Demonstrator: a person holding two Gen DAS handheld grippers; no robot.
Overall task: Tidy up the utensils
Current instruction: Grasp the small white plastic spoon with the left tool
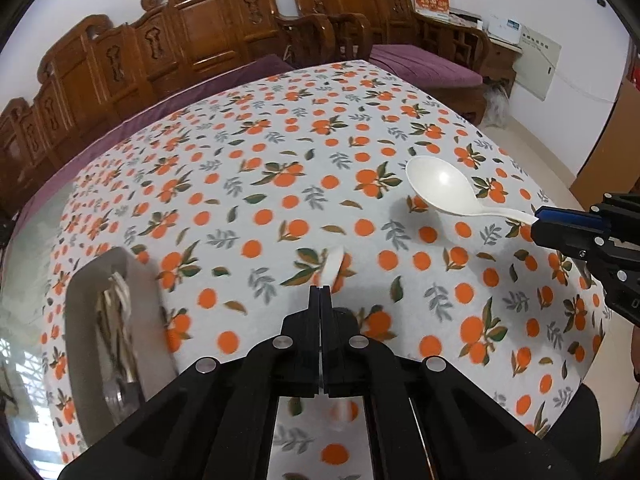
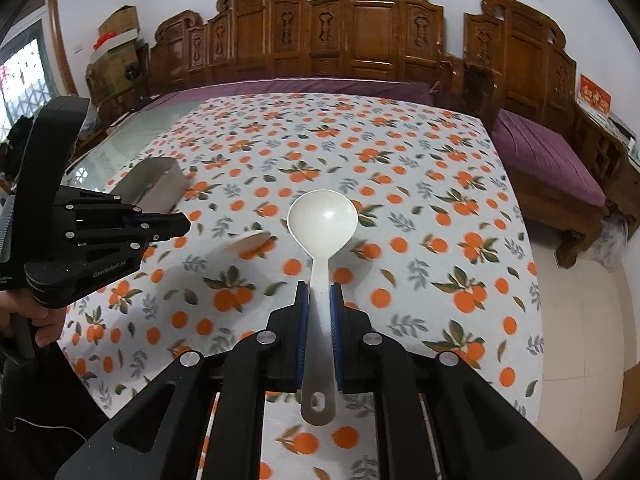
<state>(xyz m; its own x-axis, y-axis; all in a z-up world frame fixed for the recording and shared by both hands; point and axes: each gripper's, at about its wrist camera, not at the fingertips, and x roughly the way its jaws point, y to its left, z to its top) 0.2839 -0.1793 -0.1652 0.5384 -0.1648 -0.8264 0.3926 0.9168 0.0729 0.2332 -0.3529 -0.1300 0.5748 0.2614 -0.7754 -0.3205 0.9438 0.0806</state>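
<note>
Right gripper (image 2: 319,292) clamped on the handle of a white ladle (image 2: 323,216) — blue pads squeeze the handle mid-length, bowl out front and above the cloth, hanging hole at the near end behind the pads. From the left wrist view the same ladle sits off to the right, held clear of the table, handle running into the right gripper's blue-padded tips.

Left gripper (image 1: 320,292) fully closed, fingers pressed flat together, nothing visibly pinched between them. Just past its tips a small white piece (image 1: 333,266) lies blurred on the cloth — cannot tell what it is or whether the tips touch it.

Grey tray (image 1: 82,300) sits at the left side of the table, metal utensils (image 1: 116,320) piled inside, blurred. Tablecloth (image 1: 280,200) with orange-fruit print covers the table. Carved wooden bench (image 2: 360,40) with purple cushions behind it.
</note>
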